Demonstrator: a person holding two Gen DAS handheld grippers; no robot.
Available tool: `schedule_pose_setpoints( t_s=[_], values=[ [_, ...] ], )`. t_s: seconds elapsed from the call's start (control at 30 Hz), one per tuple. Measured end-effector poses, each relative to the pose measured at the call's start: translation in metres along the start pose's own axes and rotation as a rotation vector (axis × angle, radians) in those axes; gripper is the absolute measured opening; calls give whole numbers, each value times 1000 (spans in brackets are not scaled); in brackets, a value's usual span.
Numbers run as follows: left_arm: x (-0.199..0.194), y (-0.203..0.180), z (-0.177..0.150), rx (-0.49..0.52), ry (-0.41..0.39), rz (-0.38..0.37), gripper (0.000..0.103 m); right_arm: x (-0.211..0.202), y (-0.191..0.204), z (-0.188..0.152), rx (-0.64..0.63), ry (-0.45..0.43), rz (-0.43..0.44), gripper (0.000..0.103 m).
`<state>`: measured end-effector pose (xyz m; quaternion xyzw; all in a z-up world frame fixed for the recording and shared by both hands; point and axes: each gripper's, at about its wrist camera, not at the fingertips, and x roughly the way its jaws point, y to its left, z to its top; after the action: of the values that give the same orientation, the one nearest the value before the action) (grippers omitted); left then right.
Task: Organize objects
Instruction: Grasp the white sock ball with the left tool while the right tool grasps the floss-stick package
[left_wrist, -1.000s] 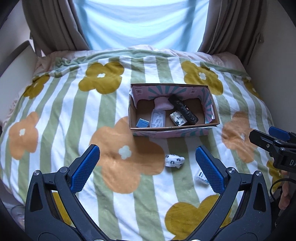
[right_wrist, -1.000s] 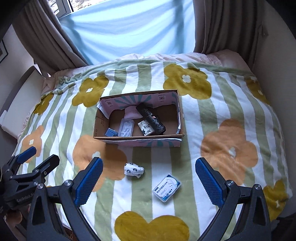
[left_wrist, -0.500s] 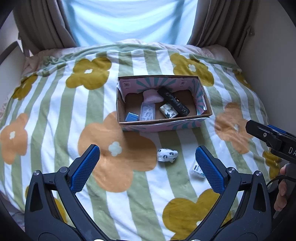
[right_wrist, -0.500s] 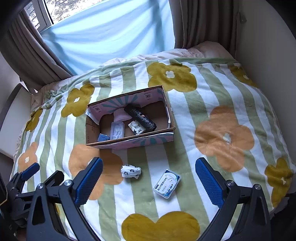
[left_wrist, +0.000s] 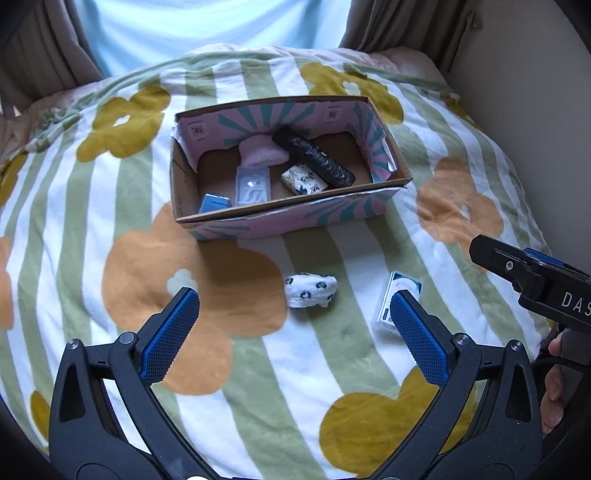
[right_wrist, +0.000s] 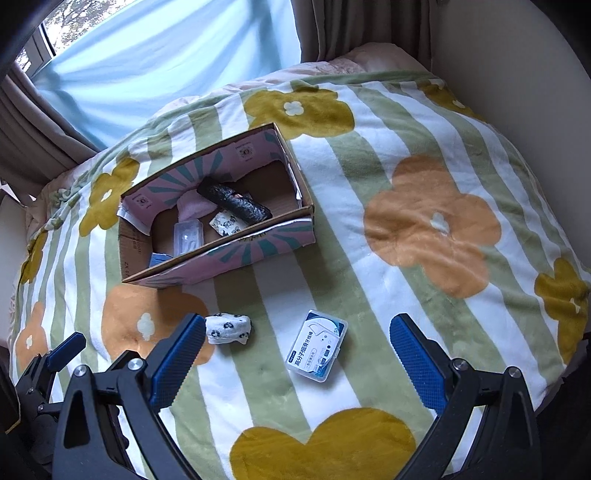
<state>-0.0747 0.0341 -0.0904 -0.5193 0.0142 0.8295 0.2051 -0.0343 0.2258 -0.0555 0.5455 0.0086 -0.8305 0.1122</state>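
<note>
An open cardboard box (left_wrist: 295, 212) (right_wrist: 236, 251) with pink and teal lining sits on the flowered bedspread. Inside lie a black roll (left_wrist: 314, 157) (right_wrist: 236, 203), a pink cloth (left_wrist: 260, 153), a clear plastic case (left_wrist: 252, 184) (right_wrist: 189, 236), a patterned packet (left_wrist: 303, 181) (right_wrist: 228, 223) and a small blue box (left_wrist: 214, 203). In front of the box lie a white spotted bundle (left_wrist: 310, 291) (right_wrist: 228, 328) and a flat white-and-blue floss case (left_wrist: 393, 302) (right_wrist: 317, 343). My left gripper (left_wrist: 291, 339) is open, just short of the bundle. My right gripper (right_wrist: 295, 363) is open, with the floss case between its fingers' line.
The bedspread (right_wrist: 424, 229) falls away at the right beside a beige wall (left_wrist: 535, 92). Curtains (right_wrist: 147, 62) and a window stand behind the bed. The right gripper's body (left_wrist: 535, 284) and a hand (left_wrist: 554, 384) show at the left wrist view's right edge.
Both grippers have come lower and closer to the bed. The bundle and the floss case now look larger and nearer the fingers. Both stay open.
</note>
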Motion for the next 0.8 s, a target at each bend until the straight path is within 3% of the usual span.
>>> schedule_pose_setpoints(
  t_s=[0.33,0.63,0.8],
  values=[
    [88,-9,-9,53,59,-36,103,77,-16,-20,108,105,-47,99],
    [163,-21,-21,122,98,29,103,140,-22,-33,185,206,-118,99],
    [180,-21,-25,130,94,57,102,157,-28,-41,250,233,-139,94]
  ],
)
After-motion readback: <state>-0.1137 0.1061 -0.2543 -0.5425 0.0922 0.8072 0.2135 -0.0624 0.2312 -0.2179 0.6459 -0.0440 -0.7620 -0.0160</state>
